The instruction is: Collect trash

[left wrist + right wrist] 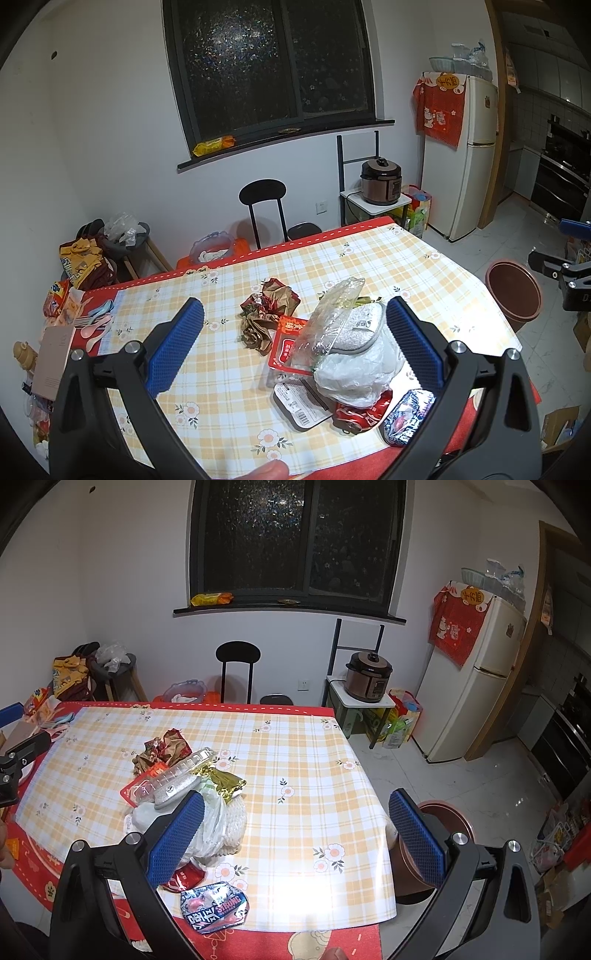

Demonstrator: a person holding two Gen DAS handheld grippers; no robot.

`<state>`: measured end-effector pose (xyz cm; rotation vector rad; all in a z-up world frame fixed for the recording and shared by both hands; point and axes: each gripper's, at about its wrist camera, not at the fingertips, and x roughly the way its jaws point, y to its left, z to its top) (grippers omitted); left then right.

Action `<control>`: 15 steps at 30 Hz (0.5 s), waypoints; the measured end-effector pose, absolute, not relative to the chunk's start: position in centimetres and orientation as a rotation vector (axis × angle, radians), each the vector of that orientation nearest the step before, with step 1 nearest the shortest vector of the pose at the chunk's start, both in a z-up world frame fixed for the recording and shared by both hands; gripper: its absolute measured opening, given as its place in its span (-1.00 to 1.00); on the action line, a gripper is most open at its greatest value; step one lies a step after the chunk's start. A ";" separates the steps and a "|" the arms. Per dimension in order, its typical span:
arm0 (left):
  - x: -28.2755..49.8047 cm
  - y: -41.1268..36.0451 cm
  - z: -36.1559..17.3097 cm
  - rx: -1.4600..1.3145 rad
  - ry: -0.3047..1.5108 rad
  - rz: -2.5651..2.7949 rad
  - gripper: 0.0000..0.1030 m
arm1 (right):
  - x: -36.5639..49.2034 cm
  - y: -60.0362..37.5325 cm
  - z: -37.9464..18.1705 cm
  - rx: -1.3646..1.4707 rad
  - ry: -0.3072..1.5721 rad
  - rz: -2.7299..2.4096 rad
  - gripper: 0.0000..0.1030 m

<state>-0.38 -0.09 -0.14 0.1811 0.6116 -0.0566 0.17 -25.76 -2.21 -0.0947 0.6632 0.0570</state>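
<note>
A pile of trash lies on the checked tablecloth [207, 384]: crumpled brown paper [266, 314], a red packet [286, 345], a clear plastic clamshell [332, 317], a white plastic bag [360, 373], a crushed red can [360, 413] and a blue-red wrapper [406, 417]. My left gripper [295, 354] is open above the pile and holds nothing. My right gripper [295, 834] is open and empty, over the table's right front part. The pile shows at its left finger in the right wrist view [192, 794], with the wrapper [214, 904] near the front edge. A brown trash bin [515, 291] stands on the floor right of the table; in the right wrist view it [443, 823] sits behind the right finger.
A black chair [264, 206] stands behind the table. Spoons and packets [92, 321] lie at the table's left end. A rice cooker [380, 181] sits on a small stand beside a white fridge [461, 155]. The other gripper shows at the right edge [565, 273].
</note>
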 end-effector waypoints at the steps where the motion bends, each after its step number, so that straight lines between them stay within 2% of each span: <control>1: -0.3 -0.3 -0.2 0.181 0.612 -0.057 0.89 | 0.2 -25.8 -2.2 -0.095 0.664 0.057 0.92; 15: -0.6 -0.2 -0.2 0.178 0.615 -0.057 0.89 | 0.4 -25.6 -2.3 -0.098 0.668 0.058 0.92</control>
